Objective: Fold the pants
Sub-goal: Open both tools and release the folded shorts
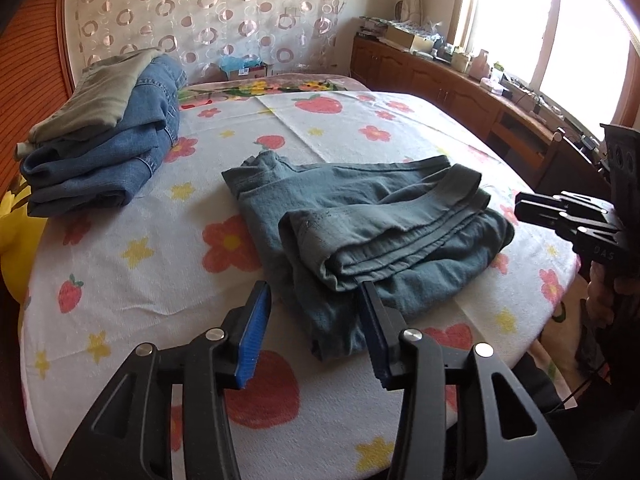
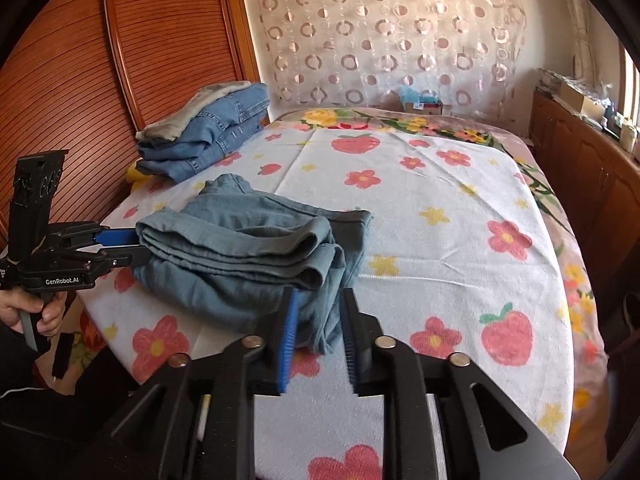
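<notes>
Blue-padded fingers (image 1: pixel 256 320) of both grippers parted beside folded pants (image 1: pixel 360 216), gripping nothing

Teal pants (image 1: pixel 372 220) lie folded in layers on the flowered bedspread (image 1: pixel 140 280).

Two handheld grippers point downward from opposite sides. The left gripper (image 1: pixel 314 300) has its blue-padded jaws parted, nothing pressed between them, and the fingers (image 1: pixel 256 320) angle down and forward. In the right wrist view a hand (image 2: pixel 38 312) wraps its pistol handle. The right gripper (image 2: pixel 318 312) also stands with jaws apart, narrower, pads clear of any grip.
</notes>
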The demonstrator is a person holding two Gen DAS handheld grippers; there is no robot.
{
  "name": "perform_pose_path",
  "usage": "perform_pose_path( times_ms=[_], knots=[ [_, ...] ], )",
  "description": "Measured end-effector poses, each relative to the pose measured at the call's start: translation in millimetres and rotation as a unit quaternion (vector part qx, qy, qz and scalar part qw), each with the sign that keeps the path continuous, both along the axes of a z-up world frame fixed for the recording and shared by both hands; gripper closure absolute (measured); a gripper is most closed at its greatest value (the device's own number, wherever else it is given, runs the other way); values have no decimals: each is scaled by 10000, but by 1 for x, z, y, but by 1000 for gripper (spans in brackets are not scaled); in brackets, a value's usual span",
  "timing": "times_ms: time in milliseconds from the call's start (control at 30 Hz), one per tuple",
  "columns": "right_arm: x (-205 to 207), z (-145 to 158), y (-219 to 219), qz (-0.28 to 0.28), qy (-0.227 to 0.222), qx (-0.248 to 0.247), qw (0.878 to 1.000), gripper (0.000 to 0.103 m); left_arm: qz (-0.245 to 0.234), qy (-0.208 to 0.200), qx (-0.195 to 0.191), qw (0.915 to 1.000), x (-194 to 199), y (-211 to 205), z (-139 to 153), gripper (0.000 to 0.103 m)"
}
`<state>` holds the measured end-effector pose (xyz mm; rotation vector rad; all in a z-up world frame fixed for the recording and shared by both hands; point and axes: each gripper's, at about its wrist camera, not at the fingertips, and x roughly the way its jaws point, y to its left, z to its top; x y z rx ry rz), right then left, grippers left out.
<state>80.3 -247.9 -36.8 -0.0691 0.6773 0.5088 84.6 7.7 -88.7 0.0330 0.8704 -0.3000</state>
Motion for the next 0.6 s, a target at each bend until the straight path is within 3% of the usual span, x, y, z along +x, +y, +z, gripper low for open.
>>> perform_pose_path(
  times_ms=[200, 600],
  knots=[
    [10, -8, 3, -9, 137, -94, 9999, 72, 18, 114, 5, 9999, 4, 1, -8, 57],
    [36, -18, 24, 174, 304, -478, 9982, 71, 23, 40, 75, 10000, 15, -2, -4, 57]
  ],
)
